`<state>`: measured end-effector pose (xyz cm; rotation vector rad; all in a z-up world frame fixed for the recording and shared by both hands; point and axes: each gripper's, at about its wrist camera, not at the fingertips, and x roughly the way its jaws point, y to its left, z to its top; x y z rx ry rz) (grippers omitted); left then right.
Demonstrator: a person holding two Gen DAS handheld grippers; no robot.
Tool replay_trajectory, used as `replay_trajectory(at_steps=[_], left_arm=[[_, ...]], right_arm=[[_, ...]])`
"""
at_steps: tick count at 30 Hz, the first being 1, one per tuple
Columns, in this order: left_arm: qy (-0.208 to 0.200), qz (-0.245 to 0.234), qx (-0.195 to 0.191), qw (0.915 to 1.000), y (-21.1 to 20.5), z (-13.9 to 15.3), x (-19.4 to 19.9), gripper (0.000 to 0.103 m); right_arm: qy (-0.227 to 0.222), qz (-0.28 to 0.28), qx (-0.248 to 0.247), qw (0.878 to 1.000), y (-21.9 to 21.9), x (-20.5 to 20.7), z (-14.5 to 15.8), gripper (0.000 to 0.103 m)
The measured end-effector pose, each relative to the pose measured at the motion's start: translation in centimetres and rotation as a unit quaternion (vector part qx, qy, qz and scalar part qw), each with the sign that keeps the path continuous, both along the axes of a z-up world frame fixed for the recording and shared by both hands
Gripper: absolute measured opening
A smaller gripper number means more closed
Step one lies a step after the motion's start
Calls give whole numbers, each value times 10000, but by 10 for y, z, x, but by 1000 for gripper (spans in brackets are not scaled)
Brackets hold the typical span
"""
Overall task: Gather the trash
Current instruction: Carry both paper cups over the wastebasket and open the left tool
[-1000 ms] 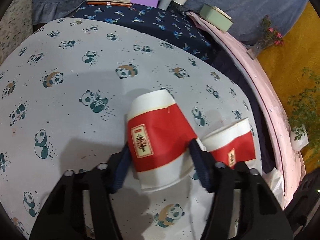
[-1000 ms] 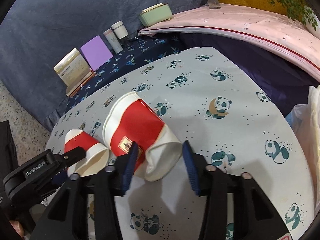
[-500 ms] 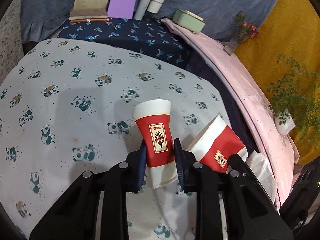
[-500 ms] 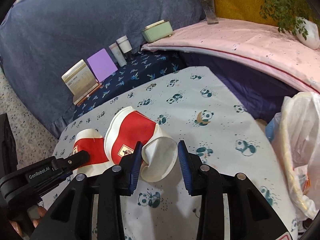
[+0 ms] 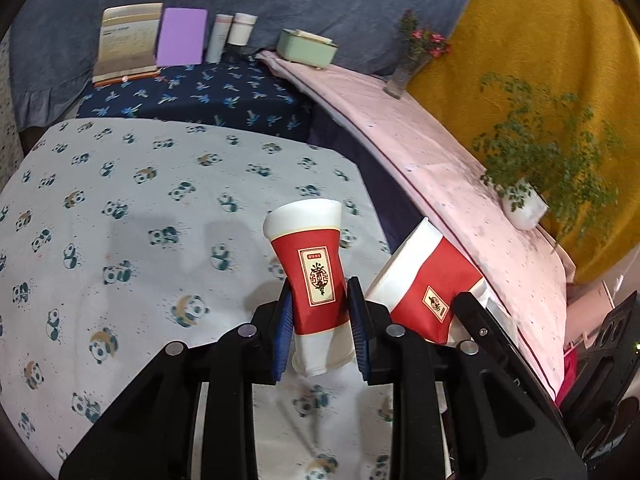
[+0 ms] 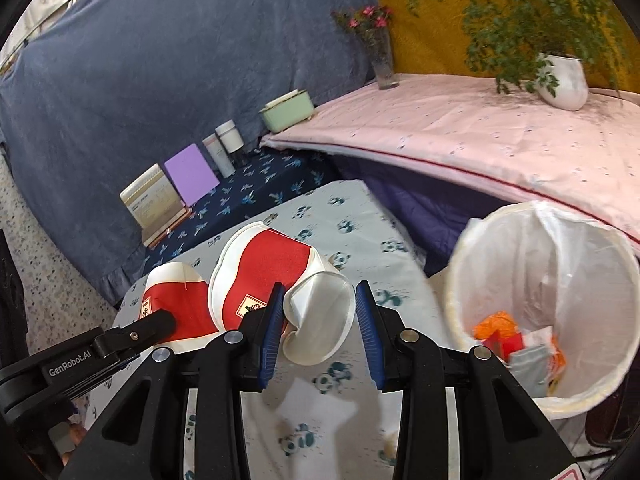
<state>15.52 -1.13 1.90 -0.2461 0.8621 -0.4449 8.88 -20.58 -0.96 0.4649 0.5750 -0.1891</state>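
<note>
Left claw [image 5: 318, 322]: pinching a small red and white paper cup [image 5: 310, 270] hard at its middle, so hard that the cup is squashed thin there. Cup up in the air above the panda cloth [image 5: 120, 208], one white end pointing away, the other white end sticking down below the blue pads [image 5: 282, 334].

Right claw [image 6: 320, 320]: pinching a bigger red and white paper cup [image 6: 276, 280], with the crumpled white end squeezed between the blue pads [image 6: 366, 330]. Also up in the air, lying on its side, round end pointing away and to the left.

Both cups close together, side by side. Cannot tell if touching.

Just to the right of the right claw: a white trash bin [image 6: 500, 220] with a plastic bag inside, mouth wide open. Orange and red scraps [image 6: 504, 332] and grey bits at the bottom. Nothing between the bigger cup and the bin.

Farther back: dark blue cloth with little leaves [image 5: 208, 92], with a standing booklet [image 5: 128, 38], a purple card [image 5: 182, 36] and two small white bottles [image 5: 232, 34] on it. Next to those, a pale green box [image 5: 306, 48] on the end of a pink cloth [image 6: 460, 136]. On the pink cloth too, a glass vase with red flowers [image 6: 380, 56] and a white pot with a green plant [image 6: 564, 80]. Behind all that, a grey-blue sheet [image 6: 160, 80] and a yellow wall [image 5: 540, 40].
</note>
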Motion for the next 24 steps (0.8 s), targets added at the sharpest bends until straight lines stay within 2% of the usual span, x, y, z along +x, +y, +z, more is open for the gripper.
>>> replay_trajectory(at_steps=[13, 24], left_arm=[[-312, -777, 145, 9964, -78, 22, -49, 25], [-399, -1577, 371, 9860, -155, 15, -74, 25]], right_arm=[[-276, -822, 30, 9962, -71, -73, 16, 34], [-326, -1489, 122, 9882, -128, -119, 8, 34]])
